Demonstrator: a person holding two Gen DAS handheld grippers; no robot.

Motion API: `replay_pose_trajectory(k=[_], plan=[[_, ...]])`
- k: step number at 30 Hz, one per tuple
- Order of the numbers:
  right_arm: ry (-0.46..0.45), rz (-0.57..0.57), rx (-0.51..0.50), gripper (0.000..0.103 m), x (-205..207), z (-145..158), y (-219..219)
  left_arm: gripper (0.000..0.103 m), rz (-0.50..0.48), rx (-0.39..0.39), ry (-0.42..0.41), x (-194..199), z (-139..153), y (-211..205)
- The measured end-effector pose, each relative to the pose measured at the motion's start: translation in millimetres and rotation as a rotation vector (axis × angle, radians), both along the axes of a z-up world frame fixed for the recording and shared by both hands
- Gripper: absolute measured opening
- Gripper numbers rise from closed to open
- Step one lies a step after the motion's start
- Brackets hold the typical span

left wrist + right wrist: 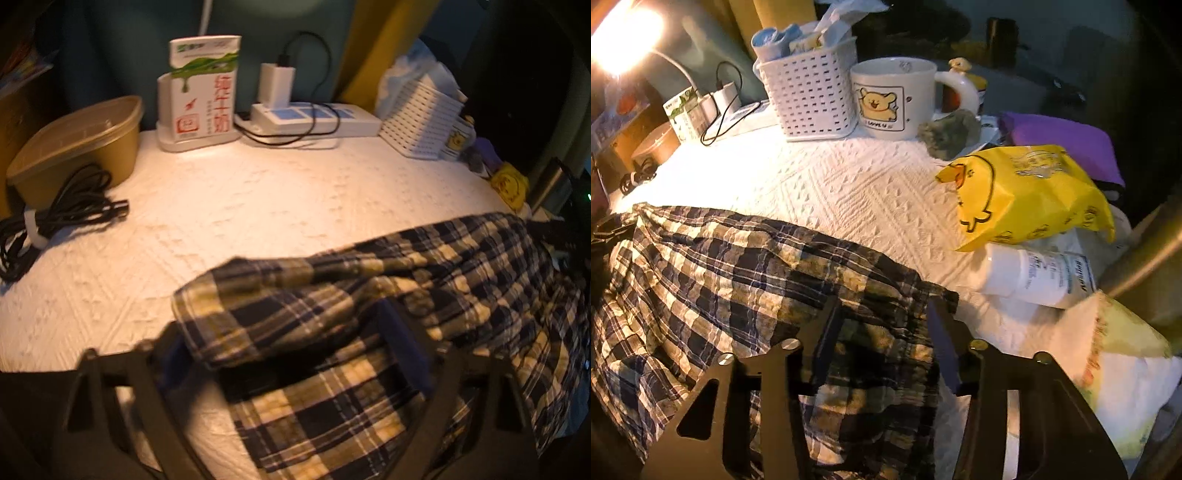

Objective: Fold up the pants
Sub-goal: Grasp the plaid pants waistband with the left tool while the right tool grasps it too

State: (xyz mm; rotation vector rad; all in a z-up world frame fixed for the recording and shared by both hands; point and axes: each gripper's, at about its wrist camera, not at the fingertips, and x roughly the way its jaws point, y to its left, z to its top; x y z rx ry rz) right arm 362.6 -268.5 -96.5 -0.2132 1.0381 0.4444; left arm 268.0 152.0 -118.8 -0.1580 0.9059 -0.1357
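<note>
Pants [369,295] lie between both released tongs [288,332] [882,325]; only right view shows mug [892,98].

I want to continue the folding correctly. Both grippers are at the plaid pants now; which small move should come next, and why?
Probably close both grippers on the cloth. The left gripper and the right gripper each stand open with a bunched edge of the plaid pants between the fingers, so the grasp seems ready. The white tablecloth beyond gives room for carrying the fold afterwards.

Both wrist views low, close over table, facing its back edge; share plaid pants [369,295], basket [812,92].
</note>
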Motion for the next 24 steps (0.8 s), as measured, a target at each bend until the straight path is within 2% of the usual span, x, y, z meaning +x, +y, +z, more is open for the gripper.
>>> replay_pose_trajectory(k=[2, 3, 4, 5, 6, 8, 10, 15, 19, 24], plan=[[-0.020, 0.003, -0.035, 0.035, -1.3, -5.5, 5.9, 0.047, -0.007, 0.007, -0.004, -1.9, 1.3, -3.2], [-0.035, 0.018, -0.051, 0.015, -4.0, -6.0, 10.1, 0.041, -0.013, 0.000, -0.001, -2.9, 1.3, -4.0], [-0.024, 0.053, -0.054, 0.009, -6.9, -8.0, 16.4, 0.030, -0.034, -0.021, 0.004, -3.4, 1.3, -5.4], [-0.027, 0.062, -0.065, 0.008, -9.2, -8.6, 20.1, 0.020, -0.046, -0.035, 0.007, -4.5, 1.4, -5.8], [-0.058, 0.076, -0.099, 0.005, -14.0, -8.7, 25.3, 0.014, -0.057, -0.046, 0.011, -4.1, 1.2, -6.6], [-0.084, 0.095, -0.125, 0.004, -19.4, -7.1, 30.9, 0.012, -0.067, -0.050, 0.008, -6.3, 2.4, -9.6], [-0.114, 0.097, -0.132, 0.003, -23.3, -1.2, 33.1, 0.011, -0.049, -0.022, -0.052, -14.0, 14.6, -12.0], [-0.283, 0.081, -0.169, 0.003, -32.9, 30.1, 41.6, 0.011, -0.015, 0.001, -0.189, -22.6, 60.9, -6.5], [-0.406, 0.064, -0.156, 0.003, -30.4, 59.0, 47.7, 0.011, 0.003, 0.066, -0.245, -8.8, 86.8, -4.6], [-0.480, 0.011, -0.115, 0.003, -4.5, 85.0, 51.8, 0.011, 0.057, 0.112, -0.299, 17.4, 111.2, 15.9]])
